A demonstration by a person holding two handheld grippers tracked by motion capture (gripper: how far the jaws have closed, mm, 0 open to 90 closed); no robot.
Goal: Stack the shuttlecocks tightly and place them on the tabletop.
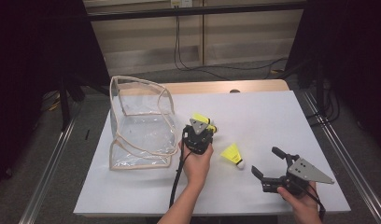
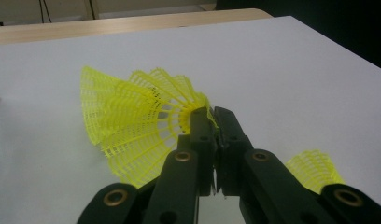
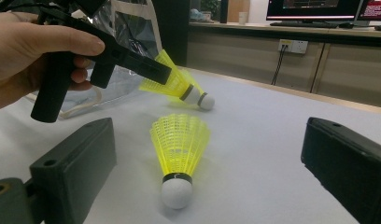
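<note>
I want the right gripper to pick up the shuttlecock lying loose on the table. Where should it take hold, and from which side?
Probably the yellow mesh skirt, as the left gripper pinches its shuttlecock. The loose shuttlecock lies on its side between the open right gripper jaws, cork nearest; close across the skirt beyond the cork.

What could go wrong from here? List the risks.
1. The left gripper pinches only the thin mesh skirt of one yellow shuttlecock, which may crush or slip free.
2. The clear bag sags, so dropping the shuttlecock in might miss.
3. The second shuttlecock could roll.
</note>
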